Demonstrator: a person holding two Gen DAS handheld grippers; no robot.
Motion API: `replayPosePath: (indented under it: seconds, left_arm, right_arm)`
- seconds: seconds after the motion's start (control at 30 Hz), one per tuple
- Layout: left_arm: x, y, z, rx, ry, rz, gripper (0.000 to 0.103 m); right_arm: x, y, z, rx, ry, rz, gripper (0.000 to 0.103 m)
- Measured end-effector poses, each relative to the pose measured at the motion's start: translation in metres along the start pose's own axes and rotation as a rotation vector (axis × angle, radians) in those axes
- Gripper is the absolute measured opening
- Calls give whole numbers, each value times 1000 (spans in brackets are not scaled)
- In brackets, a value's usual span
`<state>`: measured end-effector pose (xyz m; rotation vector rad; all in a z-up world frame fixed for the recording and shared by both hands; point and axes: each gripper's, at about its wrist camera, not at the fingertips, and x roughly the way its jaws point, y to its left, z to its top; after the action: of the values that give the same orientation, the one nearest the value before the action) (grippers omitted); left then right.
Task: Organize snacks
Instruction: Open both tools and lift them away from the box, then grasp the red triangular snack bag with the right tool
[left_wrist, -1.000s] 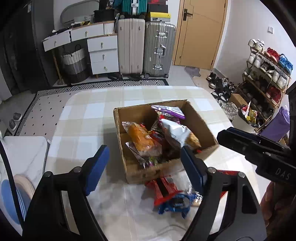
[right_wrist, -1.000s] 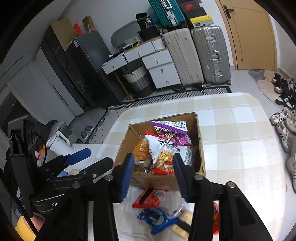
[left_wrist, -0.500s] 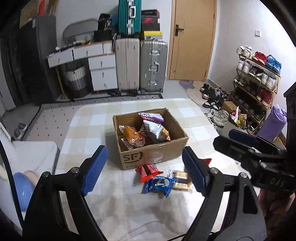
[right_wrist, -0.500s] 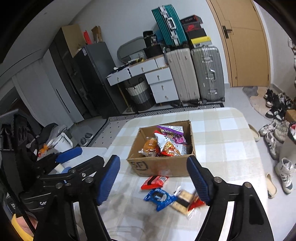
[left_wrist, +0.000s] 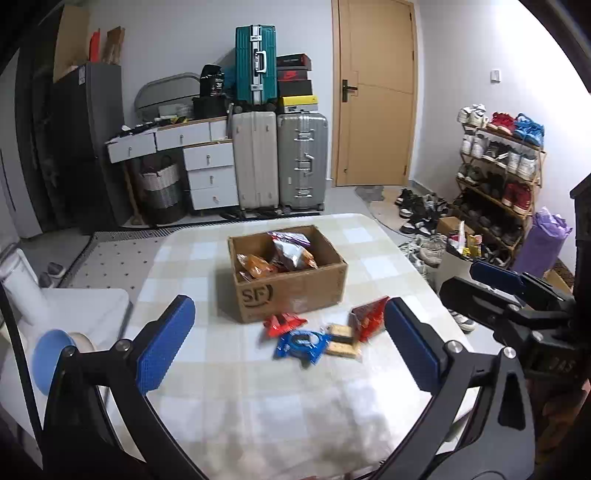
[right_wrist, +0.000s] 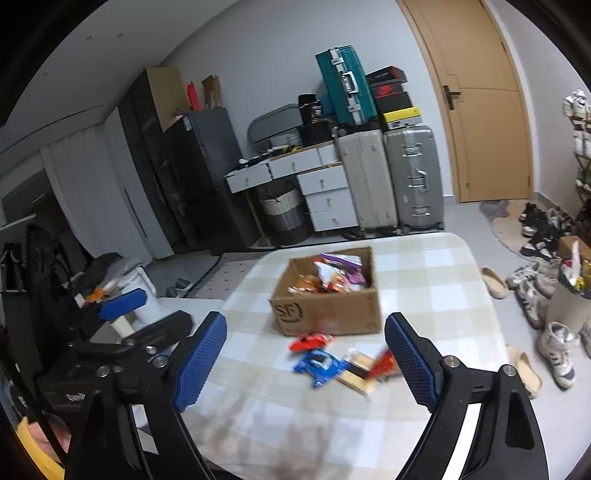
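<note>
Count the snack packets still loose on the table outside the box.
4, clustered in front of the cardboard box: red packet nearest it, blue packet in front of that, tan biscuit pack beside it, another red packet rightmost. Overlap may hide more.

Grey walls, wooden door (left_wrist: 375, 92), stacked suitcases (left_wrist: 280, 158), white drawers (left_wrist: 208, 168), shoe rack (left_wrist: 498, 166)

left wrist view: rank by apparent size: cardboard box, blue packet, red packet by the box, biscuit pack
1. cardboard box, clearly largest.
2. blue packet.
3. red packet and biscuit pack: they look alike in size, and motion blur smears their edges, so no ranking between them.
</note>
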<state>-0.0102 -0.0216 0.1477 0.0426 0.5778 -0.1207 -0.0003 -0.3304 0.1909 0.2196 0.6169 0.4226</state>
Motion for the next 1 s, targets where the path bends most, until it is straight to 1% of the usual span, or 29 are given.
replayPosePath:
  seconds: [0.1,0.2,0.3,0.4,0.47,0.53,0.6,0.73,0.8,1.0]
  left_arm:
    - [-6,-1,-20,-24,20,-17,102]
    - [4,1,-45,-24,38,-13,102]
    - [23,3,-72,-17,60,-9,102]
    - [52,11,-93,-44,100,-10,102]
    - [67,16,-104,-64,118,-3,102]
    - [79,16,-111,-63,125,5,102]
    - [91,13,-115,-38,128,15,102]
    - [119,14,-116,-24,144,19,102]
    - [133,17,-116,-34,164,26,102]
    - [180,32,-114,-99,244,9,102]
  right_arm:
    - [-5,-10,-18,9,14,-17,89]
    - [-4,-20,-36,19,32,-35,89]
    - [7,-40,-59,31,70,-71,89]
    - [20,-57,-78,46,108,-105,89]
    - [27,-65,-86,61,116,-114,89]
    - [36,-74,-93,73,110,-116,89]
    - [45,-80,-97,76,114,-117,89]
    - [68,-84,-98,64,138,-122,89]
    - [83,-86,-96,59,148,-131,89]
    - [123,-100,-90,80,168,-153,89]
